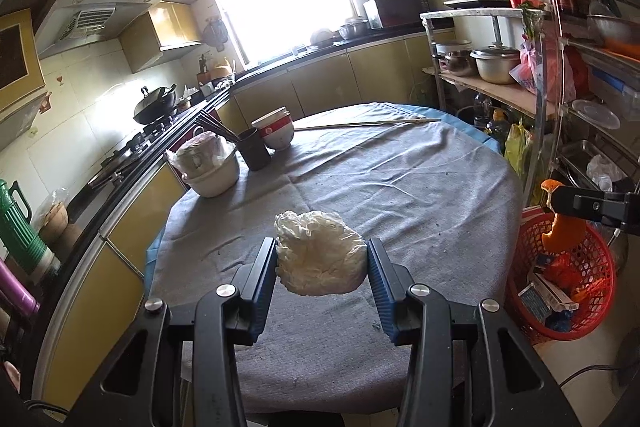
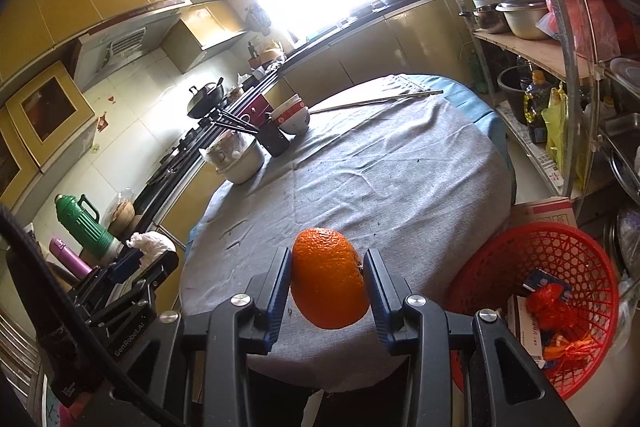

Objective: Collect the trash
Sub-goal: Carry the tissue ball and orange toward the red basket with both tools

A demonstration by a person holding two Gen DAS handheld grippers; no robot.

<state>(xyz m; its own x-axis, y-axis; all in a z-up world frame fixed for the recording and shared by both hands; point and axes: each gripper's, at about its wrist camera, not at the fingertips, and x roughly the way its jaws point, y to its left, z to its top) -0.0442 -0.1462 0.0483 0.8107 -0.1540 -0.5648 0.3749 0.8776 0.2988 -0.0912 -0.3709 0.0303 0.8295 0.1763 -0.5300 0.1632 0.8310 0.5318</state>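
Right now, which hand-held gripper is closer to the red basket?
Right. The right hand-held gripper holds orange peel just above the red basket; the left hand-held gripper holds crumpled tissue over the table.

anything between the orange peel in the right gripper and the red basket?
Nothing visible. The right gripper is shut on the orange peel over the table's near edge; the red basket sits open-topped just right of it, below table level, holding only trash.

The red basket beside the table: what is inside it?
The red basket holds a small blue-and-white box, crumpled orange-red wrappers and a flat carton. Whatever lies beneath these is covered.
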